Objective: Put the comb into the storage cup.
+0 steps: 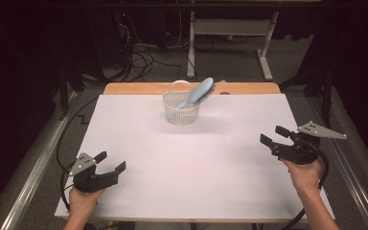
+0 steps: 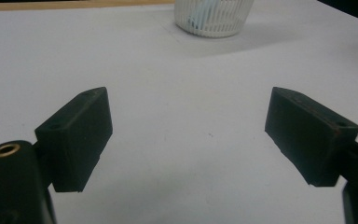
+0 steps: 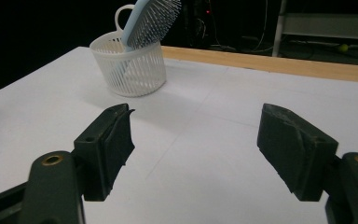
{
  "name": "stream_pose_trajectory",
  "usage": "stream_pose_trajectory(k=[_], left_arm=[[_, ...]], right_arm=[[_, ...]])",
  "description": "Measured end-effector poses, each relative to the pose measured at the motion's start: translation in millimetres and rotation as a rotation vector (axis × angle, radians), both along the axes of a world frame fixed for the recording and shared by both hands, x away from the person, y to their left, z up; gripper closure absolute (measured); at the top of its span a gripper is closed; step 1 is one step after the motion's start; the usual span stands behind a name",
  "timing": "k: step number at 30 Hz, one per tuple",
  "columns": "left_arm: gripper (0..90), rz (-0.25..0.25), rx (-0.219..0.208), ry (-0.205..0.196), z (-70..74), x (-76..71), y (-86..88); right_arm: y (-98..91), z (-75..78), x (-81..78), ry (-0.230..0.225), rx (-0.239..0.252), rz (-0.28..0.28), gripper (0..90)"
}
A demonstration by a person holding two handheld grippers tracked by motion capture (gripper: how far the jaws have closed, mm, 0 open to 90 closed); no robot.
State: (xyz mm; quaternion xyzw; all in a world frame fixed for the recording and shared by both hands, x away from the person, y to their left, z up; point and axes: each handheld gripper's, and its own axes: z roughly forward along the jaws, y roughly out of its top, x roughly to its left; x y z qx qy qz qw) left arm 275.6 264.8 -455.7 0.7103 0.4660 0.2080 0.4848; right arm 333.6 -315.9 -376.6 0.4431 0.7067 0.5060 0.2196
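A light blue hairbrush [image 1: 199,92] stands tilted in a small white slatted basket [image 1: 180,112] at the far middle of the white table; its bristled head [image 3: 154,21] sticks out over the rim [image 3: 130,53]. My left gripper [image 1: 111,161] rests at the near left corner, jaws wide apart with nothing between them [image 2: 189,135]. My right gripper [image 1: 273,135] hovers at the right edge, open and empty [image 3: 196,149], pointing toward the basket, well short of it.
The basket's base [image 2: 213,18] is far ahead in the left gripper view. A wooden strip [image 1: 249,88] edges the table's far side. Beyond it are a desk frame [image 1: 230,28] and floor cables [image 1: 143,57]. Metal rails [image 1: 33,167] run along both sides.
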Motion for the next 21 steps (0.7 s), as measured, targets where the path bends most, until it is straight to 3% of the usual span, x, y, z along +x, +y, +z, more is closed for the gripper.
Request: stream_pose_trajectory(k=[21], left_arm=[[14.3,0.002,-0.002,0.0,0.2,-0.8,0.1]], right_arm=[[-22.3,-12.2,-20.0,-0.017,0.065,-0.039,26.7]])
